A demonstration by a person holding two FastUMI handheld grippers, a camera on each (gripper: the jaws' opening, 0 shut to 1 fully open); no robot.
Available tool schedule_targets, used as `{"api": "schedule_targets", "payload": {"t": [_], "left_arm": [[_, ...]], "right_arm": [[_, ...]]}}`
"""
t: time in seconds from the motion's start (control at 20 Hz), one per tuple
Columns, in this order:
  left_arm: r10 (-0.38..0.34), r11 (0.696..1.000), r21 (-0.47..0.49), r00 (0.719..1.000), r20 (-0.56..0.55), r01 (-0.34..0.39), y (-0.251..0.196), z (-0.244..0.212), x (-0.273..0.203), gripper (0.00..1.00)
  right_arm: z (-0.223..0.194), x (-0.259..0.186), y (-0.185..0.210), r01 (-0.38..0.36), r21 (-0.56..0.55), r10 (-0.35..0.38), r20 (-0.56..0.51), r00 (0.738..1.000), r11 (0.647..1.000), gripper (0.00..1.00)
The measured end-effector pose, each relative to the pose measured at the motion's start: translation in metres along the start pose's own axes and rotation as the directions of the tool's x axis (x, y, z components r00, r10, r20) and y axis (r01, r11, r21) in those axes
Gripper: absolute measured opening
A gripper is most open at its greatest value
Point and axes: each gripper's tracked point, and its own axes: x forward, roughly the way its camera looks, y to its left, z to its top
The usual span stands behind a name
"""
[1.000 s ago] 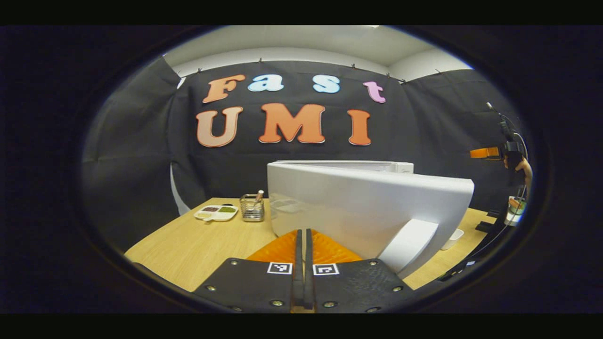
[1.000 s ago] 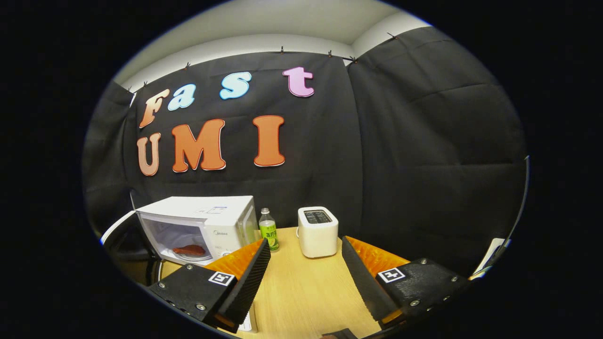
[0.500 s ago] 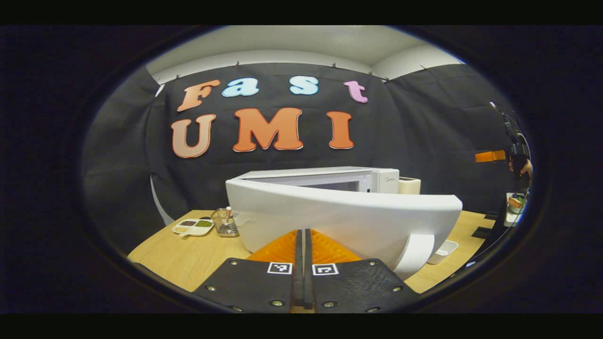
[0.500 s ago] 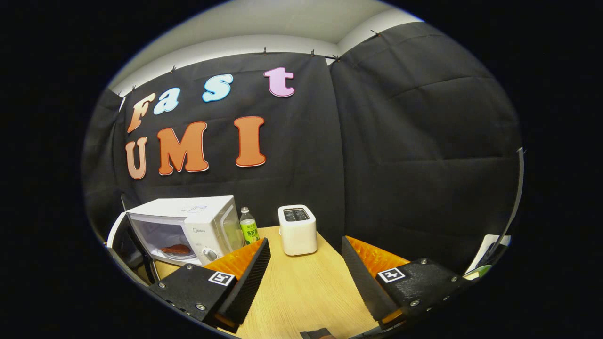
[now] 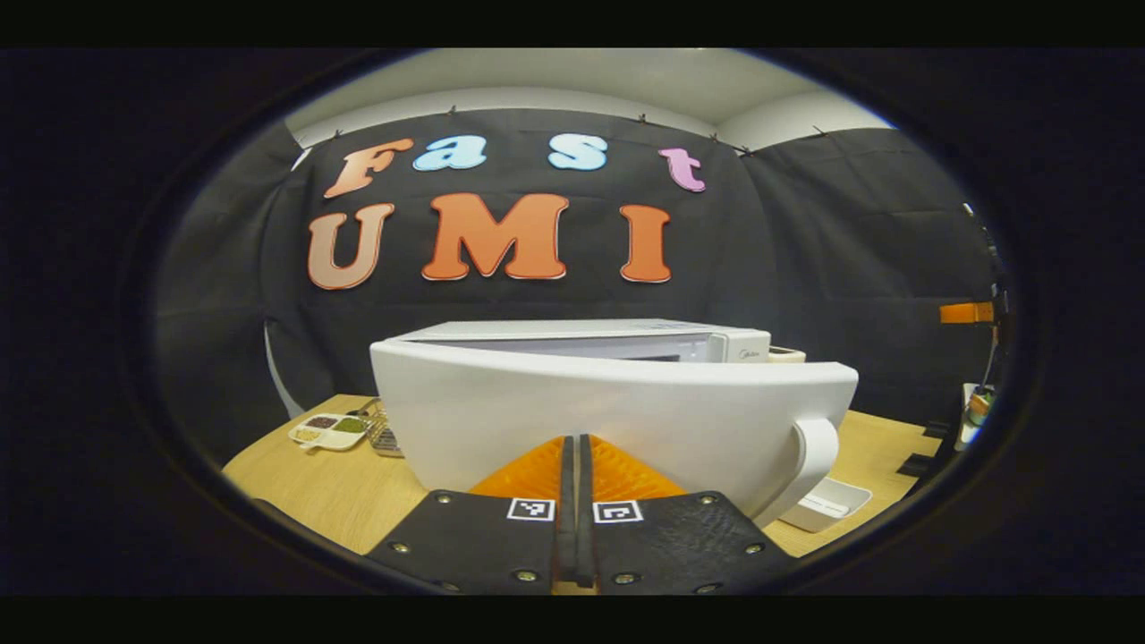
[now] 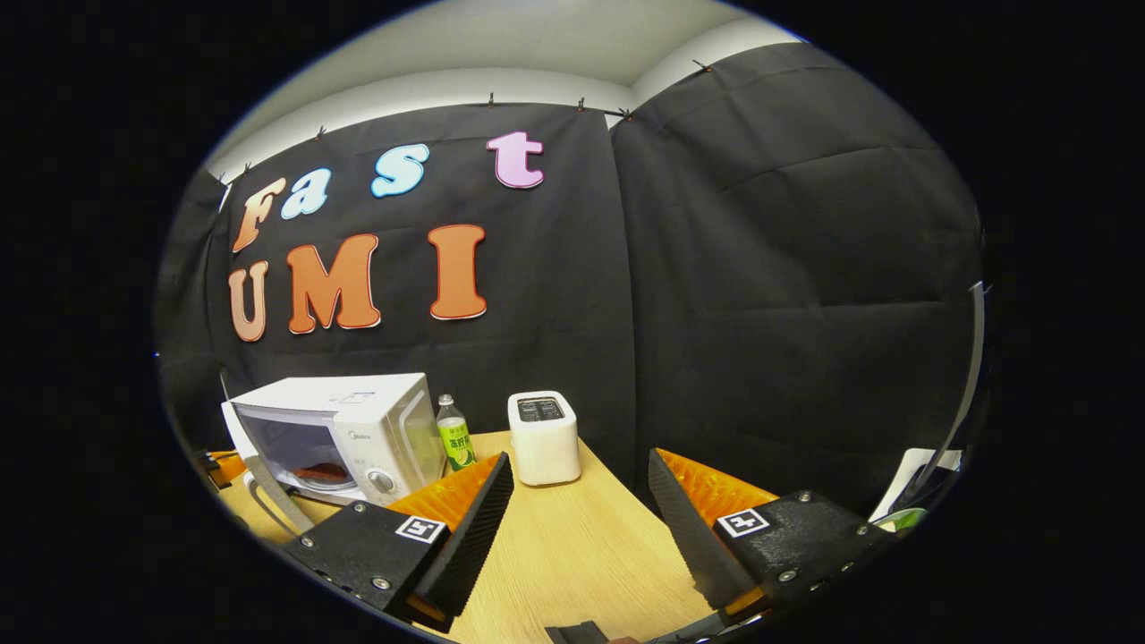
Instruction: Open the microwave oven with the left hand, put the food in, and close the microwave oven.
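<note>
Left gripper view: left gripper (image 5: 572,465) clenched, tips against the microwave door (image 5: 617,420); wooden table (image 5: 313,483), black cloth wall.

Right gripper view: right gripper (image 6: 577,501) spread, empty. Food (image 6: 318,471) inside microwave (image 6: 335,429); brand mark unreadable.

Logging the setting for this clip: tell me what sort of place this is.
Likely a mock kitchen set in a recording booth: a microwave oven, a toaster and a green drink bottle stand on a wooden table against black cloth.
</note>
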Motion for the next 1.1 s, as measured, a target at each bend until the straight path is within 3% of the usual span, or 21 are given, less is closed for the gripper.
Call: {"api": "schedule_targets", "payload": {"t": [0.35,0.85,1.1], "left_arm": [[0.004,1.0,-0.006,0.999,-0.033,-0.004,-0.018,-0.017,0.056,0.0],[0.177,0.977,0.121,0.984,0.017,-0.178,-0.012,-0.018,0.093,0.01],[0.155,0.986,0.063,0.988,-0.018,-0.154,-0.014,-0.017,0.097,0.01]], "right_arm": [[-0.005,-0.002,-0.003,0.015,0.009,-0.015,-0.012,1.0,1.0,0.94],[-0.012,0.003,-0.006,0.033,0.019,-0.032,-0.021,0.999,0.999,0.95],[-0.014,0.006,0.006,0.009,0.028,-0.008,-0.036,0.999,1.0,0.95]]}}
